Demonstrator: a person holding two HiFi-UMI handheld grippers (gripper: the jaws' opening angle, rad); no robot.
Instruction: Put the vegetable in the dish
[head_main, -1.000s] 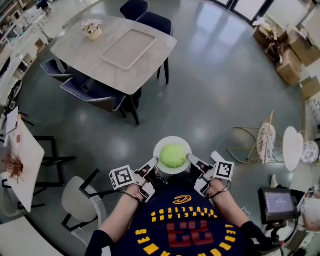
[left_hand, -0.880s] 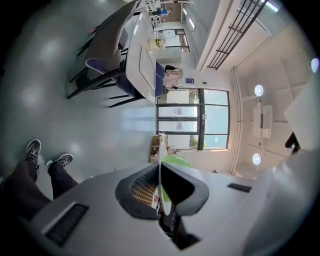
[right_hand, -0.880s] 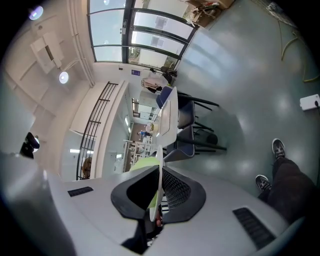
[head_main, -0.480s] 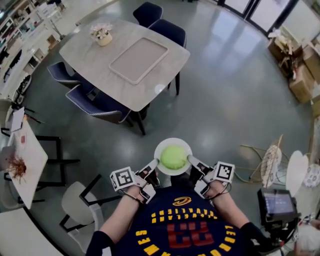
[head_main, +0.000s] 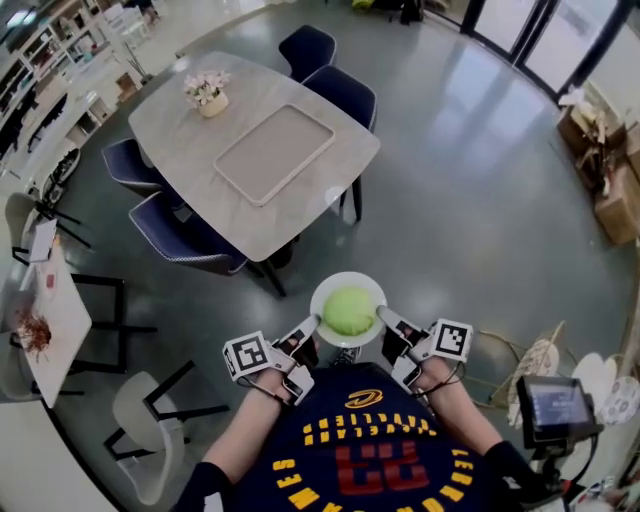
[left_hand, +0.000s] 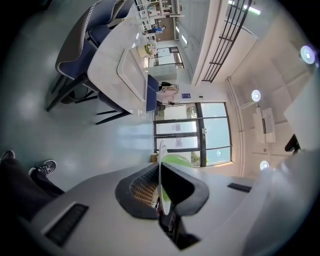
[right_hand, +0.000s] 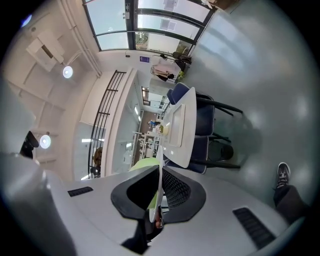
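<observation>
We hold the dish (head_main: 340, 280) with the vegetable (head_main: 349, 311) in it; left tool (head_main: 305, 338) and right tool (head_main: 386, 326) each pinch its rim.

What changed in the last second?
The grey dining table sits nearer in the head view: the person has advanced toward it. Unchanged: left gripper and right gripper clamp the round white dish by opposite rims, green round vegetable in it.

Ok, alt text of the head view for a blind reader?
A white dish holding a round green vegetable is held above grey floor, with the left gripper and right gripper clamped on its rim; a dining table stands beyond.
</observation>
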